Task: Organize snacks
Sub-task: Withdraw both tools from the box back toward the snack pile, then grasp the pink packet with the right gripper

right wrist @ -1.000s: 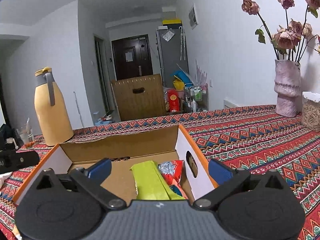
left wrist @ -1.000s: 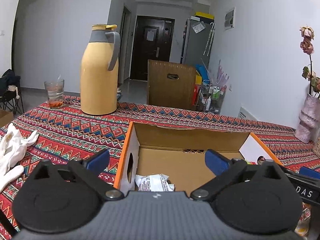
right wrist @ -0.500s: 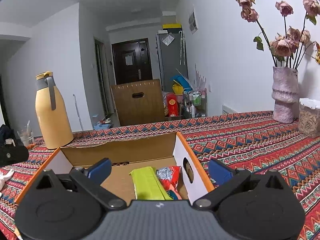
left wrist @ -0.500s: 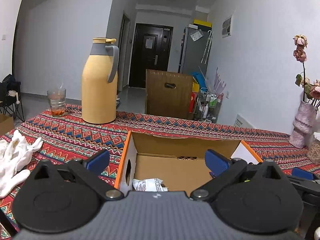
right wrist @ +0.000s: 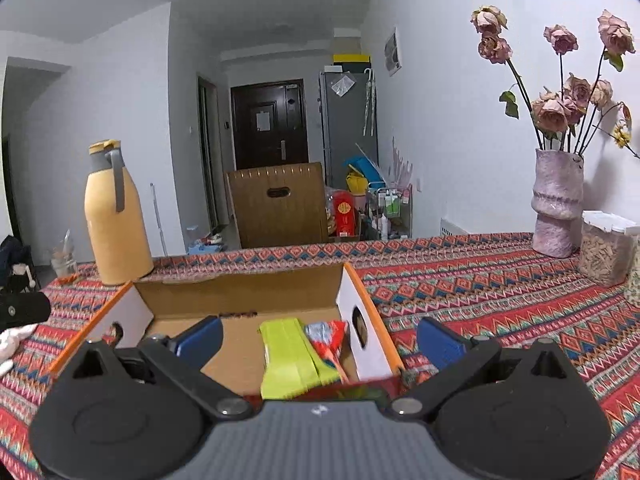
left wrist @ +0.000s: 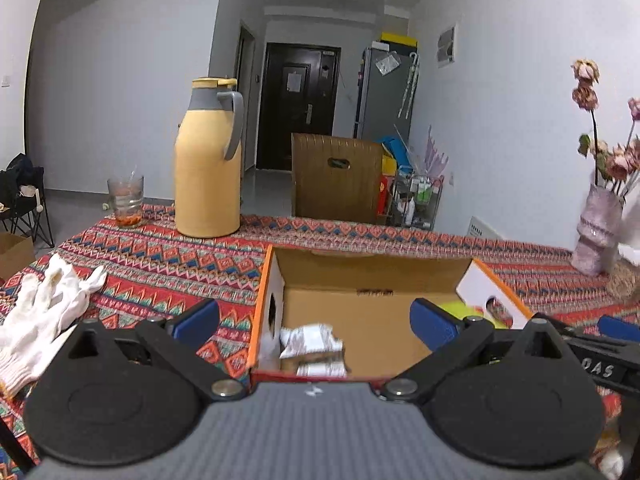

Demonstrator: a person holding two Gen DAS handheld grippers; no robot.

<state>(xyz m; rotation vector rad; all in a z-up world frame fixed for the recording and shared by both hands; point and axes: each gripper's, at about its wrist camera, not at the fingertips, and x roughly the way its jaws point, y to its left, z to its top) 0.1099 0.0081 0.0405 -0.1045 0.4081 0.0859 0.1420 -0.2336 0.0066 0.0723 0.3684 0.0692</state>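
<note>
Tongs both wide, gripping nothing: your left gripper [left wrist: 314,322] and right gripper [right wrist: 318,338] hover over cardboard box [right wrist: 244,292] holding green packet [right wrist: 292,354] and white packets [left wrist: 312,346].

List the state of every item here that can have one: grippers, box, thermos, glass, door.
Left hand-held gripper: open, empty.
Right hand-held gripper: open, empty.
Cardboard box: open, snack packets inside.
Yellow thermos: upright, lid shut.
Drinking glass: upright, reddish residue at bottom.
Front door: closed.
White gloves: lying crumpled on tablecloth.
</note>
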